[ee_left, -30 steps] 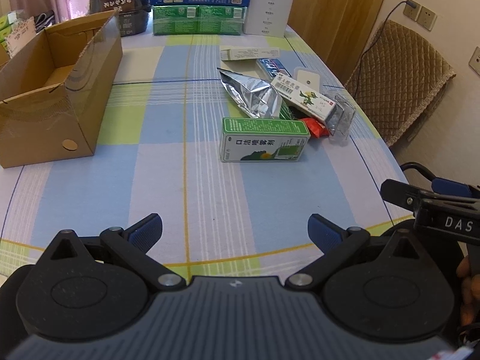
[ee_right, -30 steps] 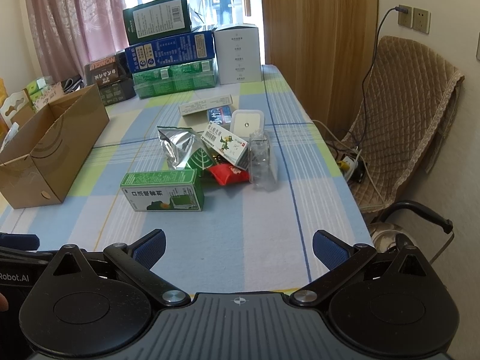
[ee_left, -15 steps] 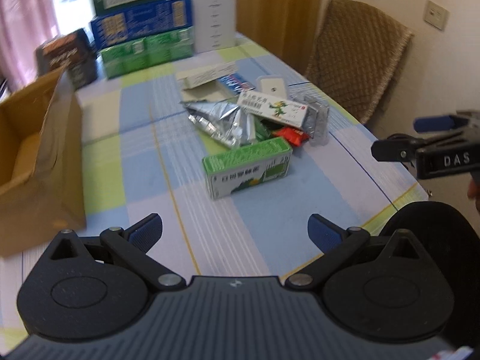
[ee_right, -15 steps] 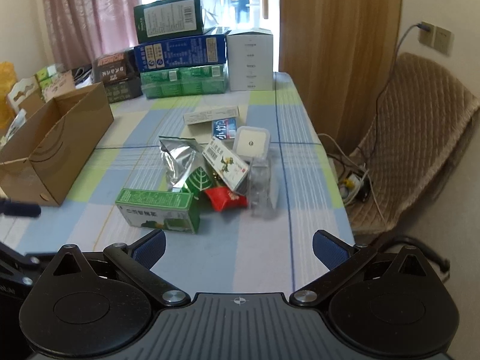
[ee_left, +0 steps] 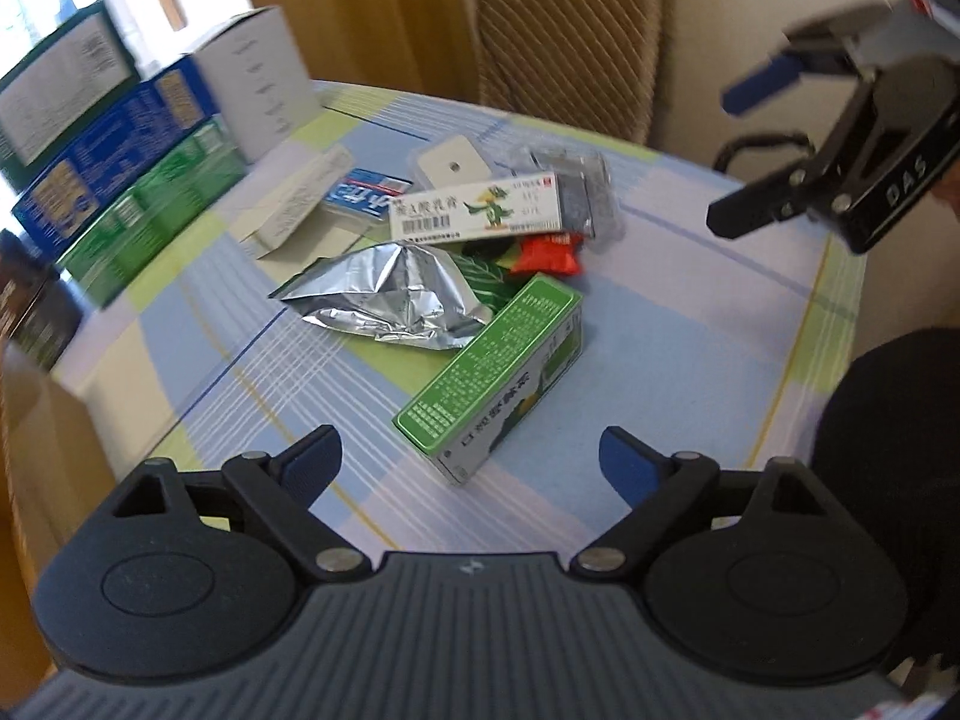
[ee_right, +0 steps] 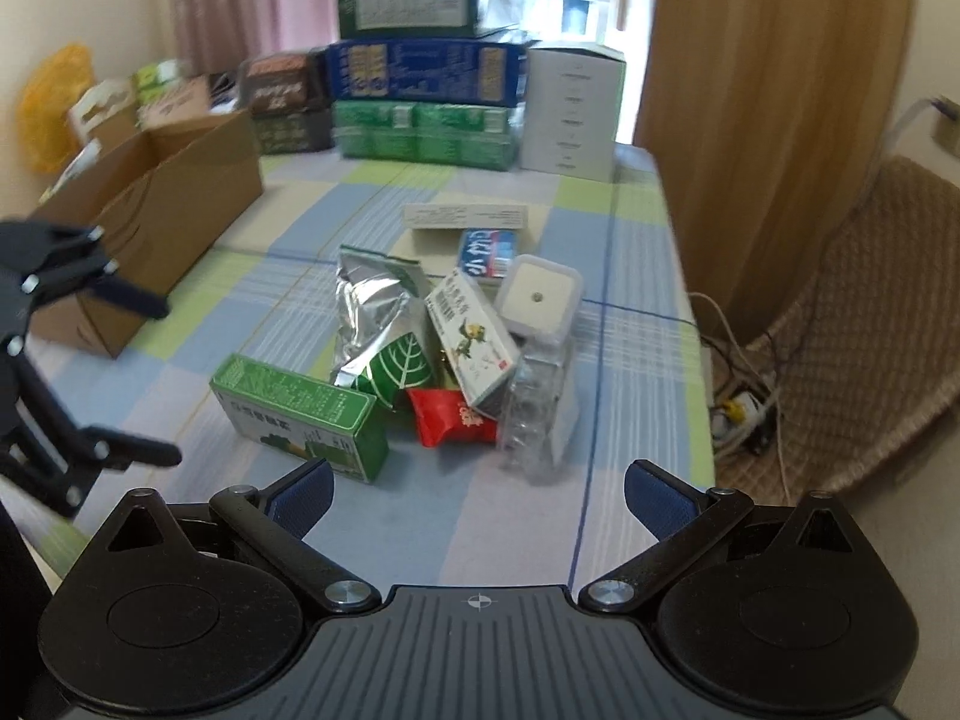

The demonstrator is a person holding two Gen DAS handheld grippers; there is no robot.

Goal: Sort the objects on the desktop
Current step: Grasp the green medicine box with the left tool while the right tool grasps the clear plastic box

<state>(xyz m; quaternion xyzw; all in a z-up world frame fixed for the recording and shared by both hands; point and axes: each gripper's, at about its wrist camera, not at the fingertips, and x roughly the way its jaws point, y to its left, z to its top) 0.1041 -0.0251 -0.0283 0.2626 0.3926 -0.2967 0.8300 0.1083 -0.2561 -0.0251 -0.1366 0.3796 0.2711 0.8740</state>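
An open cardboard box (ee_right: 162,204) stands left, presumably the sorting bin. The left gripper (ee_left: 468,456), jaws closing with nothing between them, aims at the green carton (ee_left: 498,372) nearest the clutter's edge. The right gripper (ee_right: 477,495) hovers spread, empty; its body reads "DAS". Carton print is Chinese.

Landmark: foil pouch (ee_right: 369,312), right wrist view. Toothpaste-style carton (ee_right: 300,414) in front-left; cardboard box (ee_right: 174,204) far left; stacked cartons (ee_right: 420,90) behind; ointment box (ee_right: 474,339) right.
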